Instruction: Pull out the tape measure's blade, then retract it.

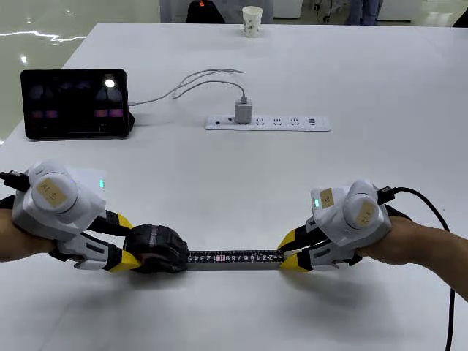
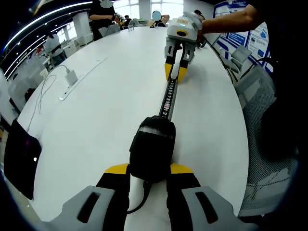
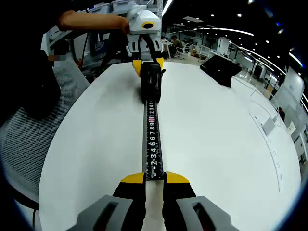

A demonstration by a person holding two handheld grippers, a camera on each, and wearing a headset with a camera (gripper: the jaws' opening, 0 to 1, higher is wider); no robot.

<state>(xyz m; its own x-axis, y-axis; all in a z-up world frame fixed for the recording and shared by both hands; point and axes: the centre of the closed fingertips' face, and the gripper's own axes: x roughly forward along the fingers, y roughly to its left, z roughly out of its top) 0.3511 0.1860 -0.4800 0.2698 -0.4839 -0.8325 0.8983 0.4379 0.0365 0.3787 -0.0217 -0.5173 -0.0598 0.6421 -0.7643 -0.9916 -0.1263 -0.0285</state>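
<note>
A black tape measure case (image 1: 155, 248) lies on the white table, clamped between the yellow-tipped jaws of my left gripper (image 1: 126, 245). In the left gripper view the case (image 2: 152, 147) sits between the fingers (image 2: 117, 169). Its dark numbered blade (image 1: 234, 257) runs out to the right along the table. My right gripper (image 1: 289, 251) is shut on the blade's free end. The right gripper view has the blade (image 3: 152, 144) stretching away from its jaws to the case (image 3: 150, 83) and the left gripper (image 3: 147, 65).
A white power strip (image 1: 267, 123) with a plugged charger (image 1: 243, 111) and cable lies mid-table. A dark tablet (image 1: 75, 103) stands at the left, a paper cup (image 1: 251, 20) at the far edge. Bare table stretches between the strip and the grippers.
</note>
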